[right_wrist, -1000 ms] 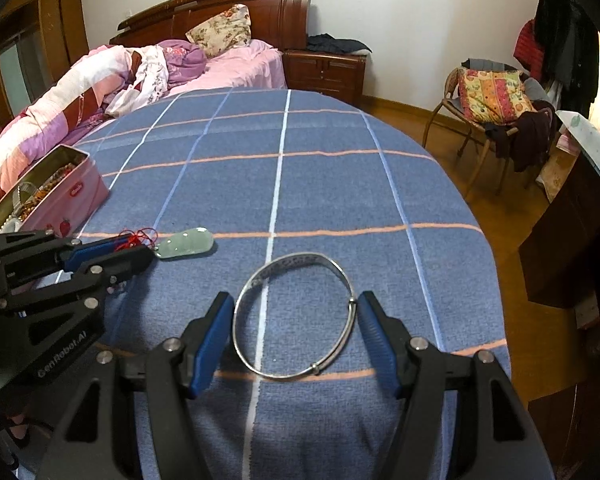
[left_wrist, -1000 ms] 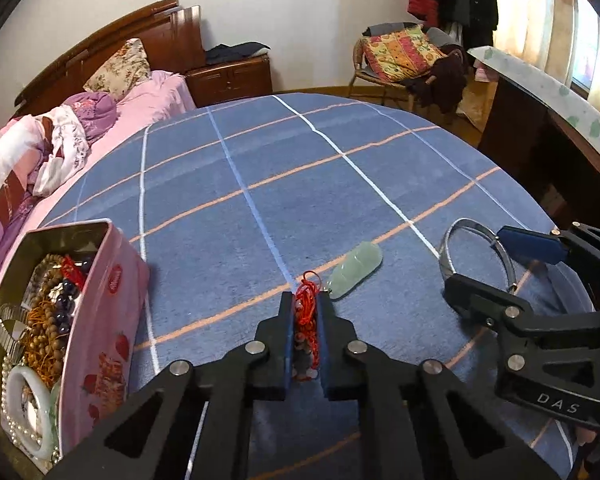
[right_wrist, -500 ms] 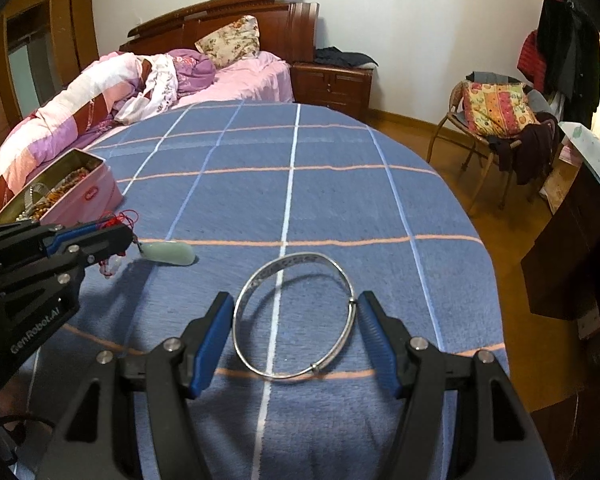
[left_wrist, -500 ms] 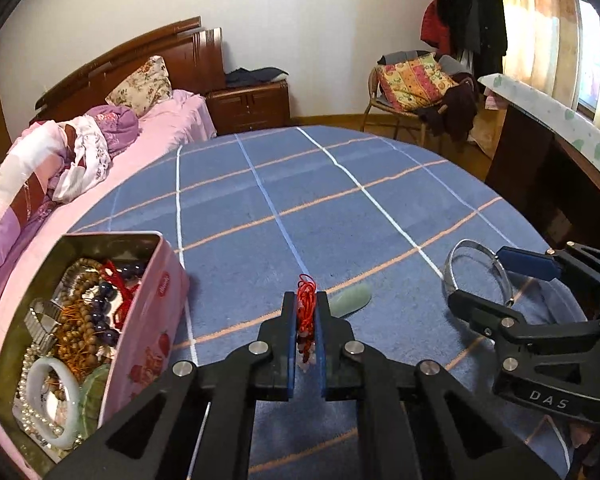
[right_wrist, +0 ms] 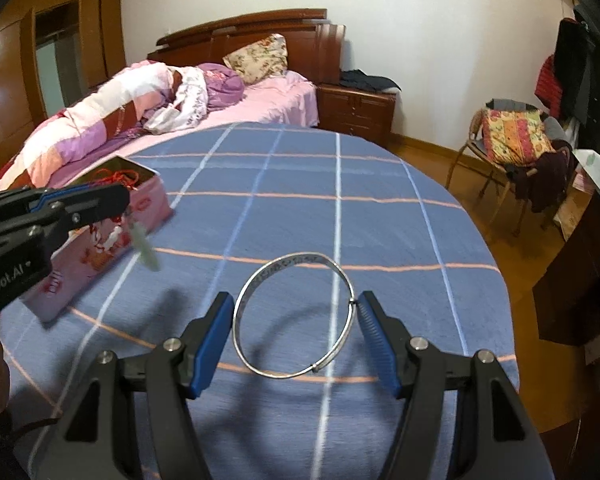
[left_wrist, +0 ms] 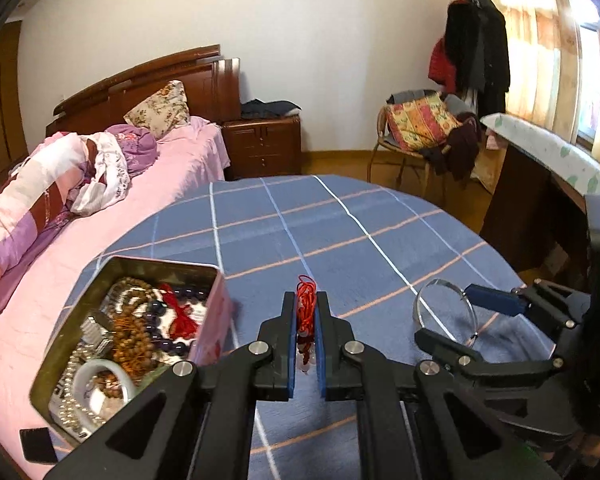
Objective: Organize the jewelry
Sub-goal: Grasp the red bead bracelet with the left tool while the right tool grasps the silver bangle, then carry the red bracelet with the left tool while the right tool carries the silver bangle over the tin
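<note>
My left gripper (left_wrist: 306,300) is shut on the red cord (left_wrist: 305,312) of a pale green jade pendant. The pendant (right_wrist: 145,249) dangles below that gripper (right_wrist: 116,200), clear of the cloth, just right of the pink jewelry tin (right_wrist: 152,204). The tin (left_wrist: 100,268) stands open, filled with bead strings and bangles. A thin silver bangle (right_wrist: 300,255) spans the blue pads of my right gripper (right_wrist: 296,312), touching both and held above its own shadow. In the left wrist view the bangle (left_wrist: 446,281) and right gripper (left_wrist: 446,314) sit at the right.
A round table under a blue checked cloth (left_wrist: 340,232) carries everything. A bed with pink bedding (left_wrist: 140,192) runs along its left edge. Behind stand a nightstand (left_wrist: 264,144), a chair heaped with clothes (left_wrist: 424,128) and a dark desk (left_wrist: 540,208).
The left gripper rose and swung toward the tin, lifting the pendant off the cloth so it now hangs. The right gripper moved a little with the bangle still between its pads.
</note>
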A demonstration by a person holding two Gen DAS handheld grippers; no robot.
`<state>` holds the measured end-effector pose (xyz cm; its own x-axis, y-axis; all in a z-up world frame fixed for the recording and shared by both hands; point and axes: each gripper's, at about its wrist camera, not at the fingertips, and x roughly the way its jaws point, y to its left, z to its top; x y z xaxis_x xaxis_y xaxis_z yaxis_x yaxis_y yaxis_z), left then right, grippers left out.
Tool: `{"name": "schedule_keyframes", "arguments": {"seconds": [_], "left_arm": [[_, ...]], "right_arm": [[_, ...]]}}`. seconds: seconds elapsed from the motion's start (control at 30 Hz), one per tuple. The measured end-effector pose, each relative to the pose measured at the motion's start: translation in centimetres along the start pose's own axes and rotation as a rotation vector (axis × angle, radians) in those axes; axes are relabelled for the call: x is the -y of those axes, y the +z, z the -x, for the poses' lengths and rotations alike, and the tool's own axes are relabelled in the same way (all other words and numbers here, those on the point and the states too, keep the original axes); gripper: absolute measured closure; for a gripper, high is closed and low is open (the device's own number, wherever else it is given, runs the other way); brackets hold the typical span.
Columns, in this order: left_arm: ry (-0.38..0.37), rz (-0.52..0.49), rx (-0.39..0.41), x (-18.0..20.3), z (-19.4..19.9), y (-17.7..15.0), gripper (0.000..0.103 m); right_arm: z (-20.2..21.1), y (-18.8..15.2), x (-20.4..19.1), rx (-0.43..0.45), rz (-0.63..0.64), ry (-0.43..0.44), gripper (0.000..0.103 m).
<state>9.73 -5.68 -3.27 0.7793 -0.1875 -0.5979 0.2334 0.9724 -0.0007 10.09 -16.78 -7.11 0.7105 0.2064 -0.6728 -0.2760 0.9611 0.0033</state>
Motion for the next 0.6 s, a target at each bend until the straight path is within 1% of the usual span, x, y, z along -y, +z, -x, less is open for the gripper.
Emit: {"name": "schedule_keyframes", "arguments": {"seconds": [0.47, 0.6], "left_arm": [[0.017, 0.076, 0.075, -3.8, 3.9, 1.0, 0.097], [0.042, 0.096, 0.101, -5.3, 5.1, 1.2, 0.096]], "right_arm": [[1.5, 2.0, -3.8, 0.064, 0.054, 0.079, 0.037], [1.8, 3.1, -5.1, 0.081, 0.079, 0.107, 0.037]]}}
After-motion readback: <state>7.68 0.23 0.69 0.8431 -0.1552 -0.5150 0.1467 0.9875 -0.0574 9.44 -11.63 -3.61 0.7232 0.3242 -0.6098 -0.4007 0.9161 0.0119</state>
